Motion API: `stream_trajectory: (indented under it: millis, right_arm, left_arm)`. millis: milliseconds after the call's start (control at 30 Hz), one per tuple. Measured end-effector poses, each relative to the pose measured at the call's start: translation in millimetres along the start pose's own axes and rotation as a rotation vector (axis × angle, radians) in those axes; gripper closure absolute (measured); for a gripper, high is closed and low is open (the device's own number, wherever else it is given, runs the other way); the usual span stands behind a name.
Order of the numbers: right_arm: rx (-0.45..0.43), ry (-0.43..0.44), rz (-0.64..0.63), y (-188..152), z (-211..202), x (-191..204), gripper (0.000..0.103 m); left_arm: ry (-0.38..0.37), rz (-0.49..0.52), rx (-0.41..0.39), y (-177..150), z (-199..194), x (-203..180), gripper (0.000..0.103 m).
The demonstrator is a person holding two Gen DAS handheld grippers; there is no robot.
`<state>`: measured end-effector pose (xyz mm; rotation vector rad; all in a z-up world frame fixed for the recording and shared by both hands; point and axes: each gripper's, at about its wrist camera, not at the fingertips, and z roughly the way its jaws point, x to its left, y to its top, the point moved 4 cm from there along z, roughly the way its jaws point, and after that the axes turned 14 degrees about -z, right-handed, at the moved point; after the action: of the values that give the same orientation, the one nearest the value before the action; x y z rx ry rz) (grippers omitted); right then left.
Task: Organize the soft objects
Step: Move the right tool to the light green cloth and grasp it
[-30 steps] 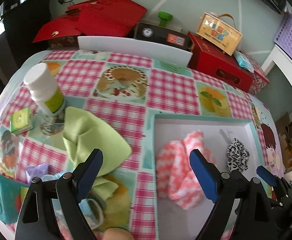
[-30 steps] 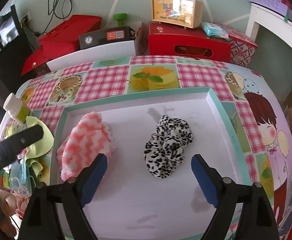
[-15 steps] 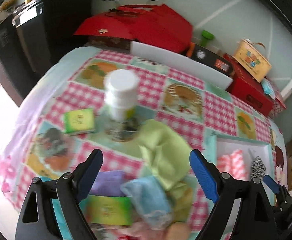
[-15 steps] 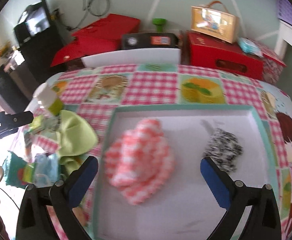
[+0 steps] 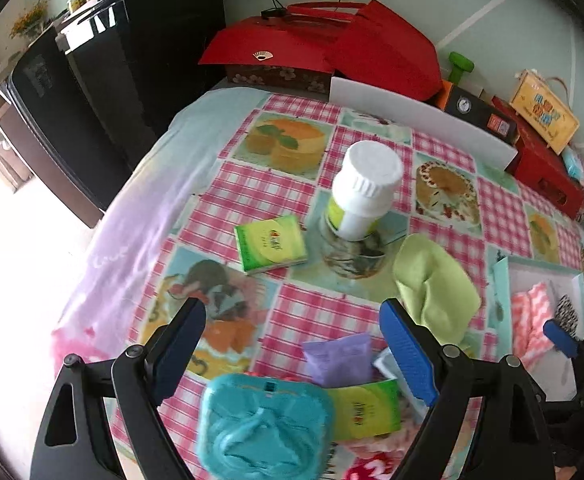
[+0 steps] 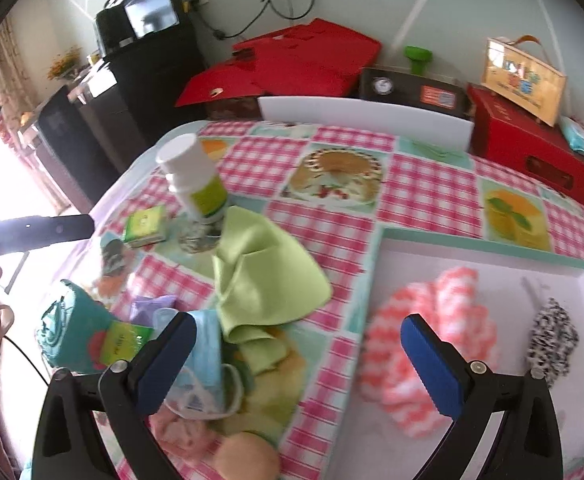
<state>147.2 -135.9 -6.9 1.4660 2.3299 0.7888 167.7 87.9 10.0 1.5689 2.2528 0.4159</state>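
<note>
A white tray [image 6: 503, 248] on the right holds a pink-and-white knitted cloth [image 6: 423, 340] and a leopard-print scrunchie [image 6: 551, 336]. A green cloth [image 6: 268, 276] lies on the checked tablecloth left of the tray; it also shows in the left wrist view [image 5: 435, 284]. A pale blue cloth [image 6: 208, 344] and a teal knitted piece [image 5: 264, 428] lie in a heap near the front edge. My left gripper [image 5: 292, 352] is open and empty above the heap. My right gripper [image 6: 295, 364] is open and empty over the tray's left edge.
A white bottle [image 5: 361, 192] stands on a glass dish behind the green cloth. Green tissue packs [image 5: 270, 244] and a purple packet [image 5: 339, 356] lie nearby. Red boxes [image 6: 531, 148] and a white board [image 6: 363, 120] line the table's far edge. Black cabinets stand to the left.
Both grippers have swung left, away from the tray and toward the heap of cloths and packets. The left gripper has also pulled back and risen. Both stay open.
</note>
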Motion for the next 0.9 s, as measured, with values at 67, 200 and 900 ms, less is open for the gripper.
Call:
stream_trajectory:
  millis: [67,200,900]
  right_arm:
    - [0.005,0.001,-0.005,2.3,4.4,5.5,0.0]
    - [0.021,0.006,-0.022,7.9,14.7,14.1,0.0]
    - [0.135,0.005,-0.033,27.1,65.4,30.1,0.0]
  left_arm:
    - [0.01,0.017,0.002,1.9,1.6,3.2,0.014]
    - [0.013,0.035,0.012,5.3,8.2,8.0,0.014]
    - [0.003,0.063,0.051,21.1,43.7,30.1,0.014]
